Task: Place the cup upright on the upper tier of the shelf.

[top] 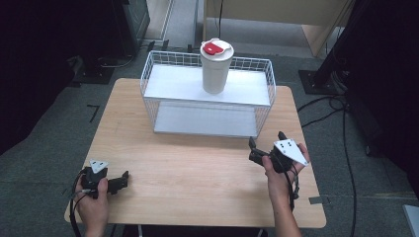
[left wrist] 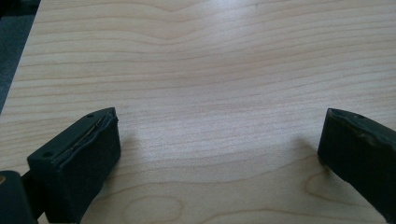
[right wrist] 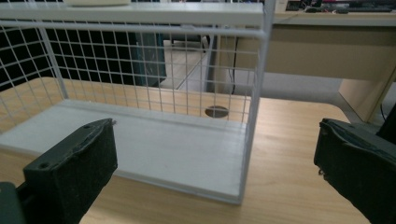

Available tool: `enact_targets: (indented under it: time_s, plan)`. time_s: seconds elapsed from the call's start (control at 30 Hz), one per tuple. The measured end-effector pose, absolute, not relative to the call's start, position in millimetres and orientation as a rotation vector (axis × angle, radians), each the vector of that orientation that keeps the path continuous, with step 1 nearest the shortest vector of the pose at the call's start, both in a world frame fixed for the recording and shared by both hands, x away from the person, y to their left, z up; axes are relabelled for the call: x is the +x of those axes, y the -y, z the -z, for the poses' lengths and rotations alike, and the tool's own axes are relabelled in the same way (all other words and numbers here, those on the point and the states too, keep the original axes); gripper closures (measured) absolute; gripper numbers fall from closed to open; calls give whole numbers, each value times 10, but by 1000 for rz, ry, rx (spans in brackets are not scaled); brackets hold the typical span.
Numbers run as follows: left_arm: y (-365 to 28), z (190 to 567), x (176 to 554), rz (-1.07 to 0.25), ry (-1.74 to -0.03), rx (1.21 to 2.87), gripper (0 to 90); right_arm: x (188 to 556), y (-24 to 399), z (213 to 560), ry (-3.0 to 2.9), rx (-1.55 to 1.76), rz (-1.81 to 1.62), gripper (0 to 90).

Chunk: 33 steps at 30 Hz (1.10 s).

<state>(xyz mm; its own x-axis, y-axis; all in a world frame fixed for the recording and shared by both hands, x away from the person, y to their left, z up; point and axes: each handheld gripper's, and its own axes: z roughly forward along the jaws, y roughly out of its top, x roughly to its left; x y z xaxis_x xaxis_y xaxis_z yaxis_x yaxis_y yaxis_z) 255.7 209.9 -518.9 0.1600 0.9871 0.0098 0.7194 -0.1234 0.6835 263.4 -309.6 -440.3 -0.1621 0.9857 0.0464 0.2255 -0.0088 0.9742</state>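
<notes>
- Left tool [top: 123, 178]: jaws spread wide, nothing between them, low over the pale wooden tabletop [top: 197, 163].
- Right tool [top: 267, 142]: jaws spread wide, empty, facing the white wire-sided two-tier shelf [top: 207, 101].

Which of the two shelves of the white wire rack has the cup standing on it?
The upper shelf. The cream cup with the red lid stands upright on it, toward the right. The lower shelf, down on the table, is bare.

Grey carpeted floor [top: 44, 143] surrounds the pale wood tabletop [top: 197, 182]; black cables [top: 341, 128] trail right; a light wooden desk [top: 276, 10] stands behind
</notes>
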Motion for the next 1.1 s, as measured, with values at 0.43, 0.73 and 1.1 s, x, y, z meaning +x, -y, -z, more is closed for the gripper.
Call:
enact_targets:
  time_s: [0.43, 0.73, 1.1]
  plan:
    - [-2098, 5189, 2557, -649, -1615, 1904, 0, 2432, 3337, 4668, -1494, 1369, -1197, 0]
    - [-2098, 5189, 2557, -649, -1616, 1904, 0, 2315, 3535, 4827, -1481, 1433, -1166, 0]
    - [-2099, 5188, 2558, -649, -1615, 1905, 0, 2179, 3757, 5001, -1495, 1486, -1089, 0]
